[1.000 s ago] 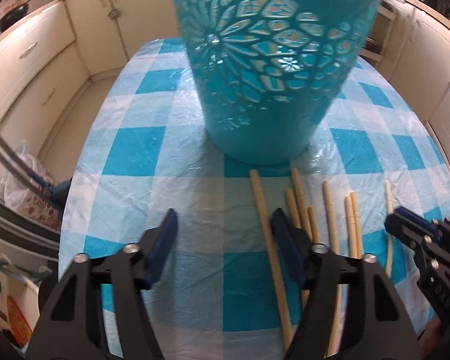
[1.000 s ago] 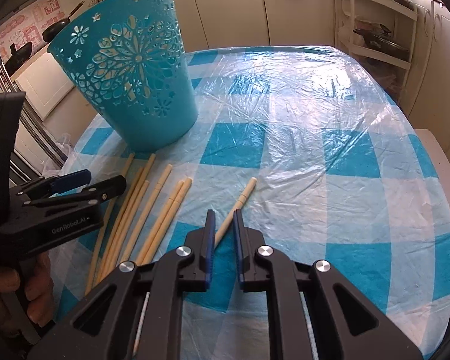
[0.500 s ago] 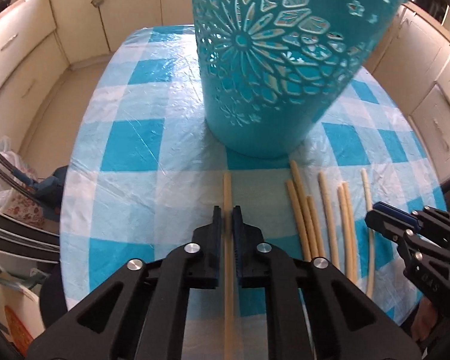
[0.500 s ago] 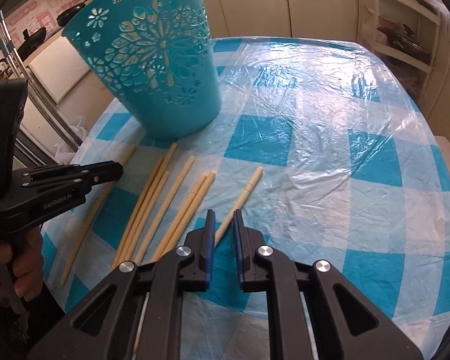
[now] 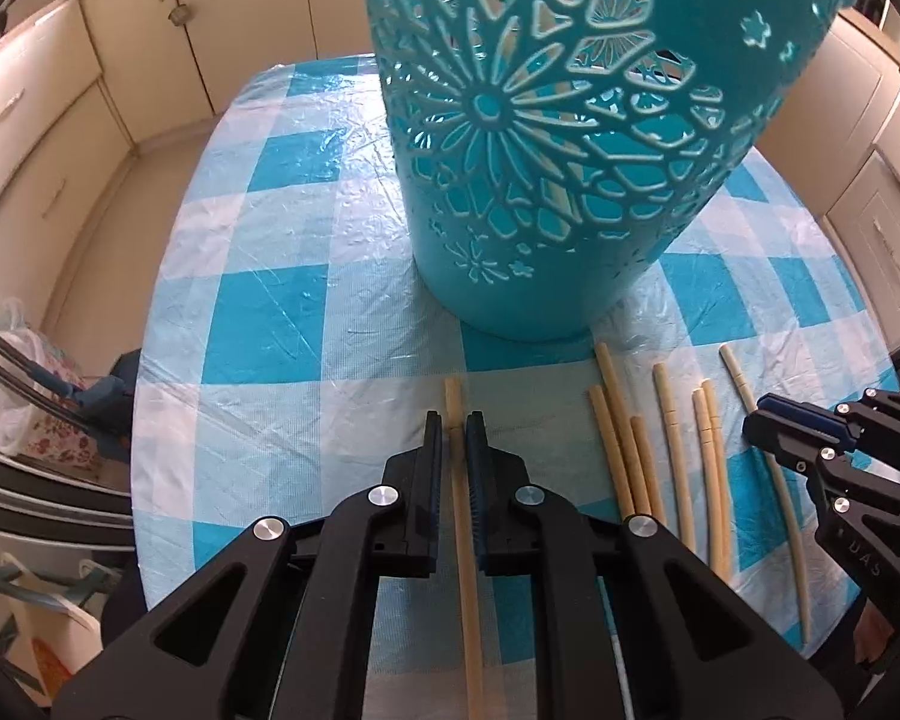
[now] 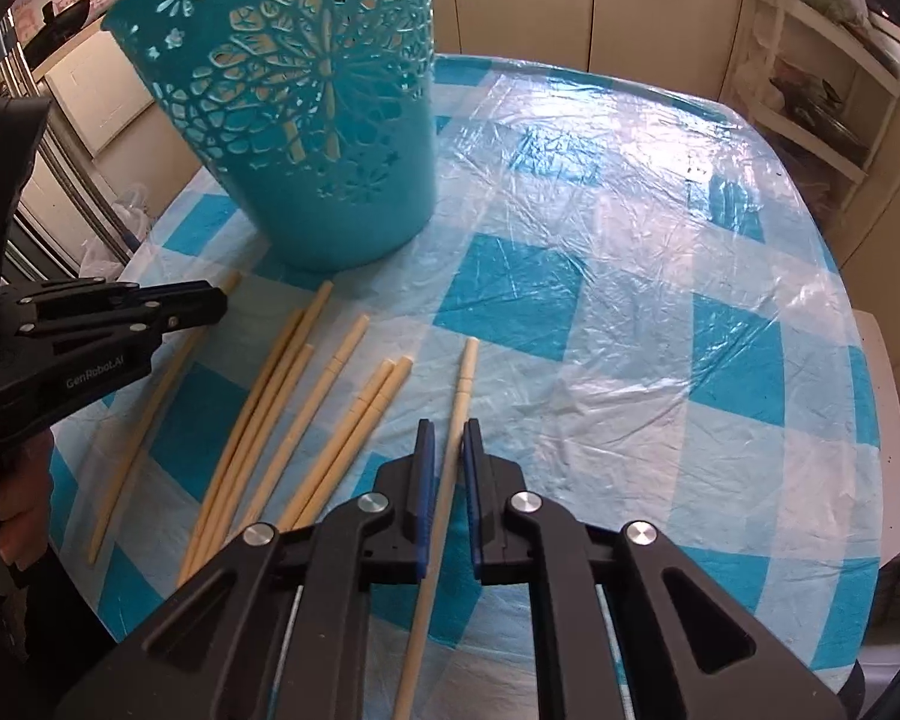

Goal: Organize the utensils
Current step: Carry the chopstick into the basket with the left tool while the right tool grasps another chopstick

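Left wrist view is filled by the teal cut-out basket [image 5: 570, 138], standing upright on the checked tablecloth [image 5: 258, 312], presumably as the bin for the utensils; a few pale sticks already show through its openings. Just in front of its base the loose chopsticks [image 5: 672, 450] lie roughly parallel, tips toward it. The left gripper [image 5: 457, 420] has closed narrowly on the leftmost chopstick [image 5: 453, 402], which lies apart from the others. The right gripper [image 6: 448, 429] pinches the rightmost chopstick [image 6: 465, 378] likewise, so each hand likely lifts one stick for dropping in.
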`<action>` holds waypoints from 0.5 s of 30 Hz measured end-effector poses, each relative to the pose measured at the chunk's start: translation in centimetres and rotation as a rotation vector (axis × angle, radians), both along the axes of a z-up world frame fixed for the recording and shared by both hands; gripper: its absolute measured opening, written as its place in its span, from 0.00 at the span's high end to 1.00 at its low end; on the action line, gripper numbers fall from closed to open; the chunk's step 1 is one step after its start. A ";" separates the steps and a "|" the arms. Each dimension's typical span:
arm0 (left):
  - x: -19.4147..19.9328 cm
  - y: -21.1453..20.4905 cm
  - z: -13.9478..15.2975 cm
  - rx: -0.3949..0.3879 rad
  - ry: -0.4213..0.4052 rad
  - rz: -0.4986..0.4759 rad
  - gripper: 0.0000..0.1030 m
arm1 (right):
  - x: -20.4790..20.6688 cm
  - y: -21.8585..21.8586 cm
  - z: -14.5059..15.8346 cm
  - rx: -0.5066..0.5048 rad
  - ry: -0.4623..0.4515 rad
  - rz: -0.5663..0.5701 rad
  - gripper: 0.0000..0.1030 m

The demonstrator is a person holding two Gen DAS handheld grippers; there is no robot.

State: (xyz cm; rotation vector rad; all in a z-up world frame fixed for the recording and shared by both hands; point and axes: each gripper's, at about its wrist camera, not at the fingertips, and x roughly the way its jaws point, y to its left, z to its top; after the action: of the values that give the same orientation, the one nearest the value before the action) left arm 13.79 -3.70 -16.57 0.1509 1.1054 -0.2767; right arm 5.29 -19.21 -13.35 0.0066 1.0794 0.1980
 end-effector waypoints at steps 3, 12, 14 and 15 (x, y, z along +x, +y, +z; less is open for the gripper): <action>-0.2 -0.3 0.1 0.004 -0.016 -0.013 0.95 | -0.2 -0.5 0.0 -0.009 -0.027 -0.009 0.94; -4.1 2.5 4.1 -0.161 -0.057 -0.020 0.95 | -2.0 -2.1 -0.7 0.088 -0.142 0.008 0.94; -5.2 3.2 5.8 -0.219 -0.078 -0.036 0.95 | -1.9 -2.3 -0.6 0.111 -0.136 0.004 0.94; -5.7 3.5 6.9 -0.244 -0.095 -0.042 0.95 | -1.9 -2.3 -0.6 0.115 -0.136 0.004 0.94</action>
State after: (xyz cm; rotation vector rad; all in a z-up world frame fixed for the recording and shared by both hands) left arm 8.04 -0.16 -9.68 -0.0298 0.9672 -0.4351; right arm 3.42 -21.53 -13.97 0.0928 0.9313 0.2601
